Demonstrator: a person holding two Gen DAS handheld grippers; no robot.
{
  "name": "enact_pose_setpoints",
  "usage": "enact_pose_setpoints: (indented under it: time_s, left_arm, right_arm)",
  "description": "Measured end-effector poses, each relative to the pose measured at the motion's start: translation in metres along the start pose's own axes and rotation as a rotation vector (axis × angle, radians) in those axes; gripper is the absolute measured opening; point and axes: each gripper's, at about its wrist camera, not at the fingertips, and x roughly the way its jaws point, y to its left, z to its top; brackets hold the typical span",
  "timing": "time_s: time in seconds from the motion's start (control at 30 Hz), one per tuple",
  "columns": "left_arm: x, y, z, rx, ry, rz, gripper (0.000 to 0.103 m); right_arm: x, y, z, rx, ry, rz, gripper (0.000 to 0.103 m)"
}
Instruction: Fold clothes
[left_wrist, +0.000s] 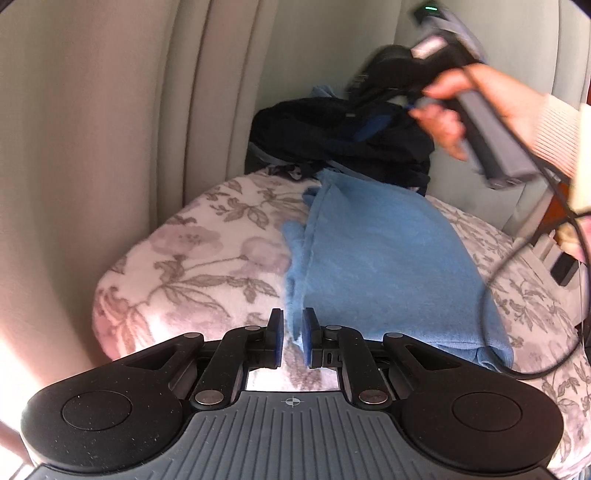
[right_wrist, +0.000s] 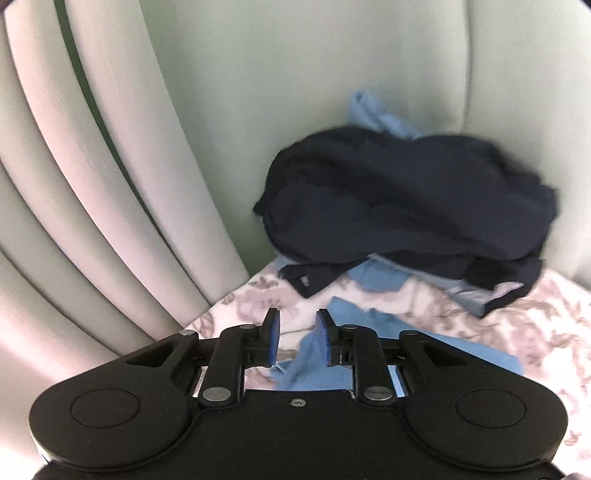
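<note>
Fold step: left tool (left_wrist: 293, 338) pinches cloth (left_wrist: 388, 266) edge; right tool (right_wrist: 297, 341) open, empty. Next: regrasp far edge ahead.

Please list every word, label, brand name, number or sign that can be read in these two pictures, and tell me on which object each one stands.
No readable text in either view.
Left gripper body: a small crosshair mark, a sign only, with no letters.
Right gripper: a green light on its top, blurred, with no words.
Blue cloth, dark clothes pile, floral blanket: no label that can be read; a pale patch on a dark hem is too blurred.
</note>
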Motion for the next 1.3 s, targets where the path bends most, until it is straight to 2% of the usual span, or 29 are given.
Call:
enact_pose_setpoints:
  time_s: [0.13,0.33,0.43,0.5,0.57,0.67,0.73,0.8,0.83,0.9,0.97,1.13,1.23,1.3]
  left_arm:
    - [-0.007,-0.001,0.017,0.007,-0.050,-0.004,0.008]
    - [-0.012,-0.029,0.058,0.078,-0.171,-0.092,0.008]
    - [-0.005,-0.043,0.064,0.079,-0.160,-0.152,0.008]
    - [0.006,-0.051,0.060,0.090,-0.129,-0.161,0.009]
    - [0.018,-0.057,0.054,0.106,-0.089,-0.164,0.010]
    - [0.039,-0.058,0.040,0.124,-0.019,-0.115,0.011]
    - [0.051,-0.053,0.030,0.113,0.032,-0.088,0.012]
    - [0.057,-0.045,0.023,0.102,0.066,-0.071,0.013]
    - [0.058,-0.042,0.020,0.099,0.075,-0.066,0.013]
    - [0.060,-0.036,0.014,0.091,0.093,-0.055,0.014]
    - [0.057,-0.035,0.015,0.084,0.080,-0.054,0.014]
    - [0.045,-0.054,0.040,0.097,-0.018,-0.133,0.018]
    - [0.054,-0.073,0.043,0.139,-0.028,-0.179,0.018]
    - [0.064,-0.080,0.037,0.153,0.004,-0.185,0.018]
  right_arm:
    - [-0.036,-0.019,-0.012,-0.008,-0.026,-0.029,0.026]
    - [-0.081,-0.048,-0.041,-0.014,-0.034,-0.095,0.027]
    - [-0.099,-0.058,-0.060,-0.006,-0.048,-0.117,0.033]
    - [-0.104,-0.062,-0.075,-0.022,-0.037,-0.134,0.034]
    - [-0.101,-0.066,-0.087,-0.040,-0.019,-0.166,0.033]
    - [-0.091,-0.079,-0.096,-0.015,0.000,-0.190,0.032]
    - [-0.082,-0.087,-0.098,0.016,0.017,-0.182,0.021]
    - [-0.071,-0.092,-0.097,0.030,0.016,-0.167,0.020]
    - [-0.064,-0.093,-0.096,0.031,0.013,-0.163,0.015]
    - [-0.051,-0.094,-0.092,0.031,0.009,-0.157,0.012]
    - [-0.036,-0.094,-0.086,0.030,0.010,-0.153,0.005]
    - [-0.005,-0.091,-0.072,-0.004,0.005,-0.150,0.000]
    - [0.010,-0.093,-0.064,-0.012,0.016,-0.142,0.000]
    - [0.020,-0.097,-0.061,-0.004,0.027,-0.138,0.000]
